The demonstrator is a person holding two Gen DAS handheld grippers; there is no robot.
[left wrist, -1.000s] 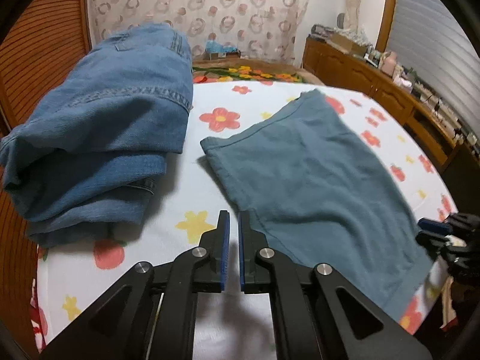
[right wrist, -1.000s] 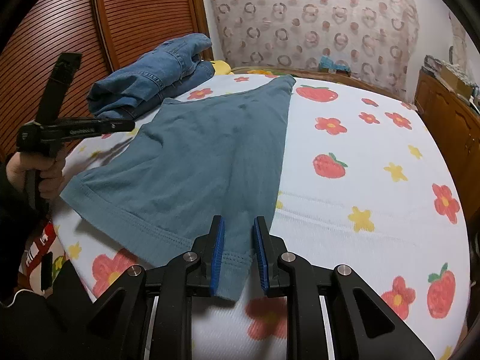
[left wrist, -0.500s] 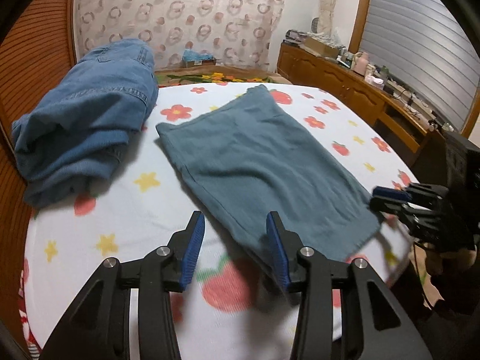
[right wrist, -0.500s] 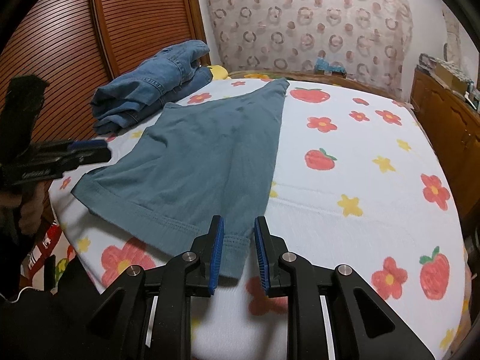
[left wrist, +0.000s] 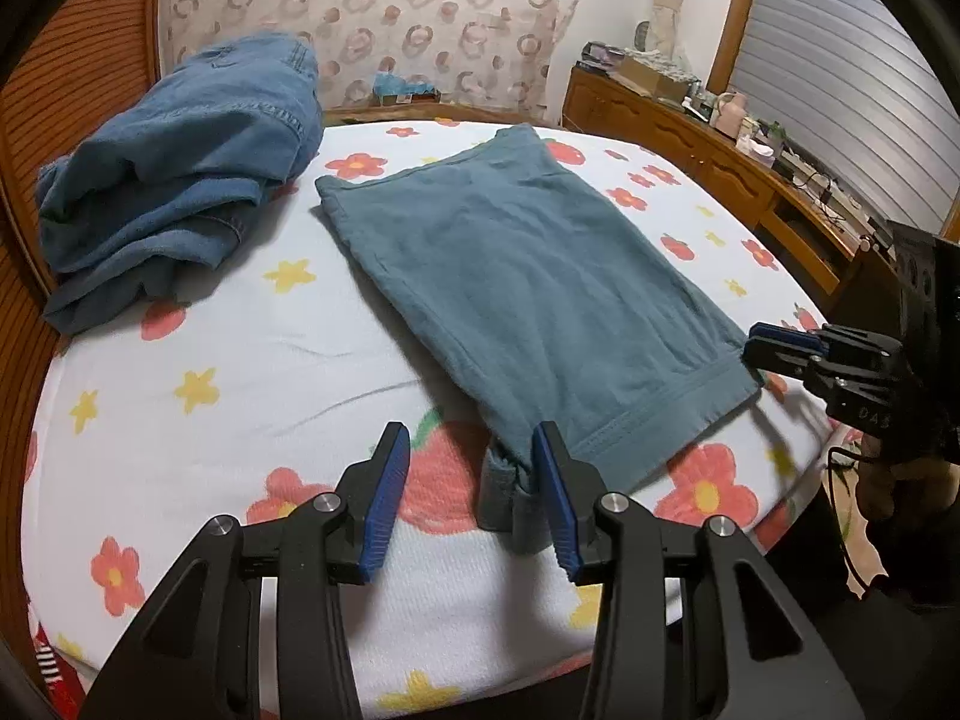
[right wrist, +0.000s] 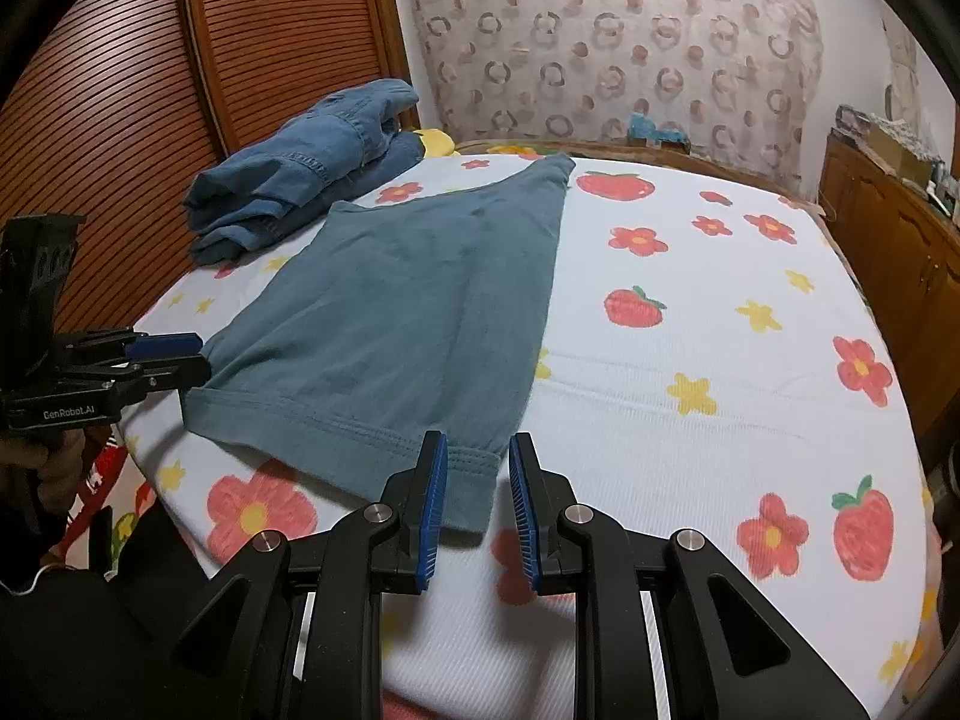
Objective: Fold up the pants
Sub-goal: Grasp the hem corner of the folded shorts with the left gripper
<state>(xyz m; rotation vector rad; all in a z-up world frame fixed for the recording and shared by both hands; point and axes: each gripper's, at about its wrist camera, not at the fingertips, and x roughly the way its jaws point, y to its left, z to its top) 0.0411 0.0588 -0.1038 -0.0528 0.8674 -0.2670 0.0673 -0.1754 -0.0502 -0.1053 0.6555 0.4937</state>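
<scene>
**Teal pants flat on bed, both grippers open at the near hem**

I see the teal pants [left wrist: 528, 276] lying flat on the bed sheet [left wrist: 252, 360], which is white with printed flowers and strawberries. The pants appear doubled over into one broad panel. The fabric is mostly smooth, with a stitched hem band along the near edge. One near corner is bunched and curled under beside my left gripper [left wrist: 471, 492], whose jaws stand wide apart and hold nothing. My right gripper [right wrist: 477, 504] is also open, with the other hem corner lying between its blue pads [right wrist: 433, 498]; I see no pinch on the cloth.

A heap of blue jeans [left wrist: 180, 180] sits at the far left of the bed, just beside the pants.

Hard to make out: the layers under the top panel, and whether the curled corner touches the left gripper's right pad. Both views cut off the bed's near edge.
</scene>
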